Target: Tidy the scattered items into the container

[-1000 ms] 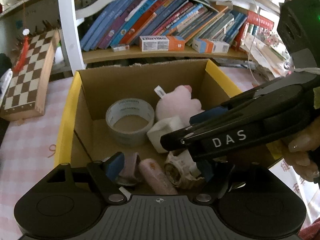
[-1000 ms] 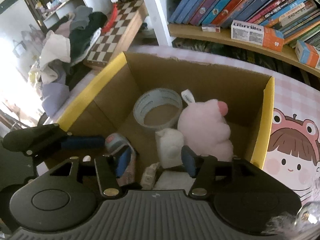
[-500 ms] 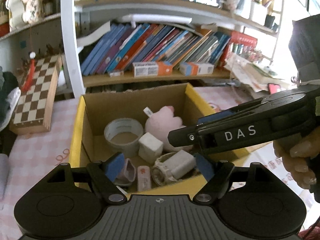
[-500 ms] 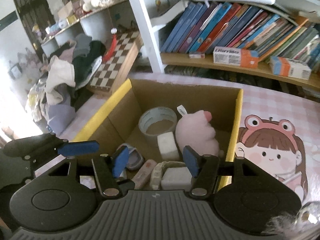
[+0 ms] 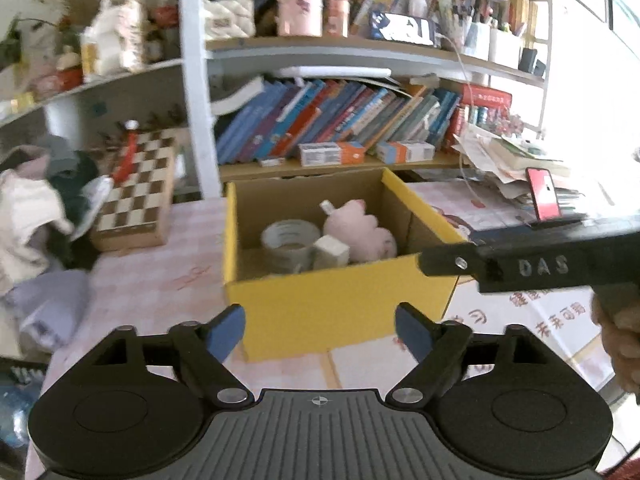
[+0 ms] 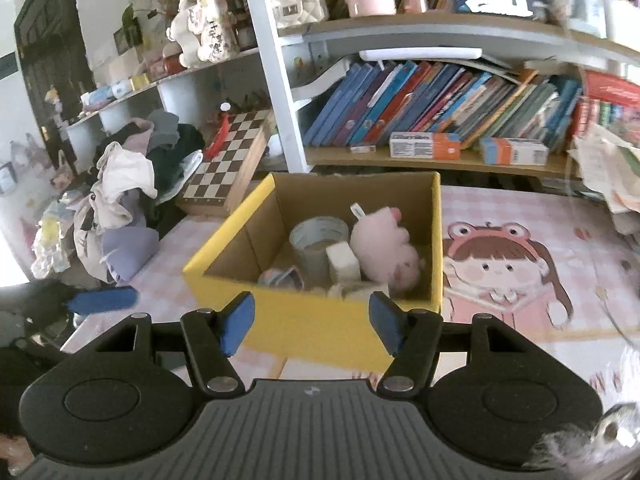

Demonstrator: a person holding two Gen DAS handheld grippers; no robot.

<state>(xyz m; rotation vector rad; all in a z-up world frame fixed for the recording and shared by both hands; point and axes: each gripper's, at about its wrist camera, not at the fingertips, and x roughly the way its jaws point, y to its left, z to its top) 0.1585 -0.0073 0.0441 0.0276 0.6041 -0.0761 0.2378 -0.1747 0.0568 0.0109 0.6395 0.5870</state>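
Box sits mid surface, ahead of both grippers, toy, tape inside. Left gripper jaws opening wide, empty. Right gripper jaws opening, empty. Both about equally near

Yellow box of items beyond opening, empty right tool

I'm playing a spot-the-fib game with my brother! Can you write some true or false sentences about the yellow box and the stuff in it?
1. The pink plush toy lies inside the yellow box. True.
2. The tape roll sits on the chessboard. False: it is in the box.
3. The left gripper holds the white block. False: its opening jaws are empty.
4. The right gripper holds nothing. True.
5. Books stand on the shelf behind the box. True.
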